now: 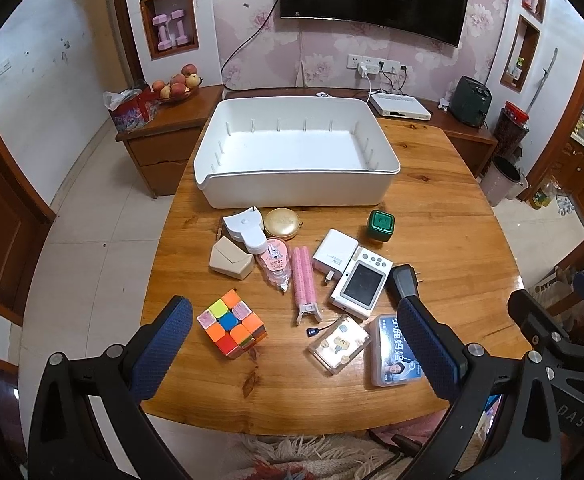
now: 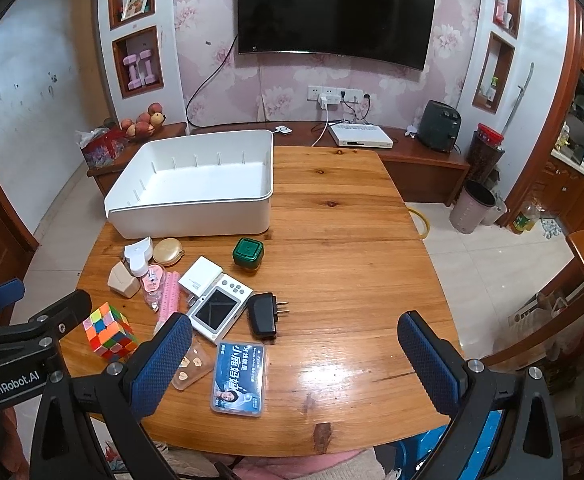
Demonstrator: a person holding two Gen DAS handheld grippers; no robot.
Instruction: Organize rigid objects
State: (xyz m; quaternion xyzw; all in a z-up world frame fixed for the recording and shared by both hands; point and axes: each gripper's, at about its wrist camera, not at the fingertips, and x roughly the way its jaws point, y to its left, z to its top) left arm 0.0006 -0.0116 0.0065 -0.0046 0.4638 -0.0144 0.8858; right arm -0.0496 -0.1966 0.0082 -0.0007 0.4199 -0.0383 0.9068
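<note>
The rigid objects lie loose in a cluster on the near left part of the wooden bench (image 2: 352,208), just in front of the empty white bin (image 1: 296,184), which stands at the far side with nothing in it. Nearest the left gripper (image 1: 296,344) sits a colourful puzzle cube (image 1: 231,326), alone on bare wood; to its right lie a pink roller clip (image 1: 304,280), a clear card case (image 1: 338,344) and a blue-labelled box (image 2: 239,378). Behind them are a white handheld screen device (image 2: 217,314), a white charger (image 2: 201,276), a black plug adapter (image 2: 263,314), a green-lidded jar (image 2: 247,254), a round gold compact (image 1: 283,222), a beige case (image 1: 229,258) and a pink correction tape (image 1: 275,266). The jaws of both grippers stand wide apart and hold nothing; the right gripper (image 2: 294,354) hovers over the box and bare bench. Sorting appears not yet begun, with the 1st pick in hand. The cube looks the easiest target: the left jaws should drop around its flat sides, close squarely, then carry it over the bin's low front wall.
</note>
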